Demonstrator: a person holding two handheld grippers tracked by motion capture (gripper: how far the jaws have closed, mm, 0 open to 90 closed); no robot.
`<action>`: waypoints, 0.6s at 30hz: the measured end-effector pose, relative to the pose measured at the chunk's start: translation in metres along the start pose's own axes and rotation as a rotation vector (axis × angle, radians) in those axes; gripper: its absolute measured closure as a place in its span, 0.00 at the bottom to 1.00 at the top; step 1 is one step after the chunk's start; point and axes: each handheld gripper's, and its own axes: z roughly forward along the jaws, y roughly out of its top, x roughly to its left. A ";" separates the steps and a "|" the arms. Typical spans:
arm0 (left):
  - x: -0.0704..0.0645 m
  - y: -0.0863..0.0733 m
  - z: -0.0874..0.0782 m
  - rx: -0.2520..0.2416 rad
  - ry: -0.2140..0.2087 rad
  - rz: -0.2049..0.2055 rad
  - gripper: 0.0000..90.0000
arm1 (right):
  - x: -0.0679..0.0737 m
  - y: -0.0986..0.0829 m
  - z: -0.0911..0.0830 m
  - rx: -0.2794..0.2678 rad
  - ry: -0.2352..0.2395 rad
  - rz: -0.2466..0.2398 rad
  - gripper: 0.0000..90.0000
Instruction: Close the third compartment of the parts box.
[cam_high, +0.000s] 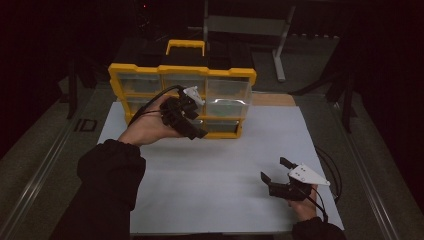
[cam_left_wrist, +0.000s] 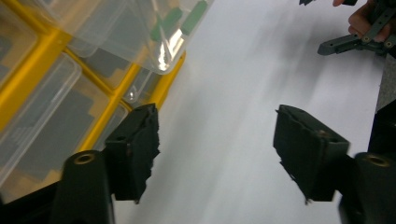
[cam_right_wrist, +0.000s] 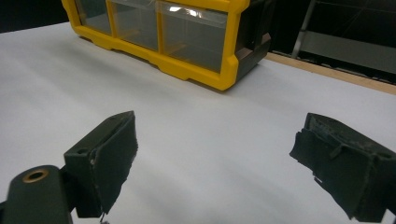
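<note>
Yellow plastic frames one organizer case (cam_high: 220, 75), standing at the far edge of the white sheet (cam_high: 220, 170), its lower left compartments hidden behind the left gripper (cam_high: 192, 122). Two grippers are in play. Held just in front of the case, the left has its jaws spread wide and empty; a clear lid (cam_left_wrist: 140, 32) hangs open, green pieces (cam_left_wrist: 180, 21) blurred beneath. Well apart, the right gripper (cam_high: 275, 170) rests near the sheet's front edge, gaping and holding nothing.

There is one yellow box (cam_high: 182, 97) with clear bins, one white sheet (cam_high: 225, 170), and two grippers.
</note>
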 end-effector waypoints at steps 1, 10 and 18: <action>-0.001 -0.001 0.001 -0.001 -0.001 -0.002 0.36 | 0.000 0.000 0.000 0.000 0.000 0.000 0.13; -0.007 -0.006 0.009 -0.004 -0.019 -0.005 0.49 | 0.000 0.000 0.000 0.000 0.000 0.001 0.13; -0.013 -0.006 0.014 0.001 -0.019 0.029 0.68 | 0.000 0.000 0.000 0.001 -0.002 0.000 0.13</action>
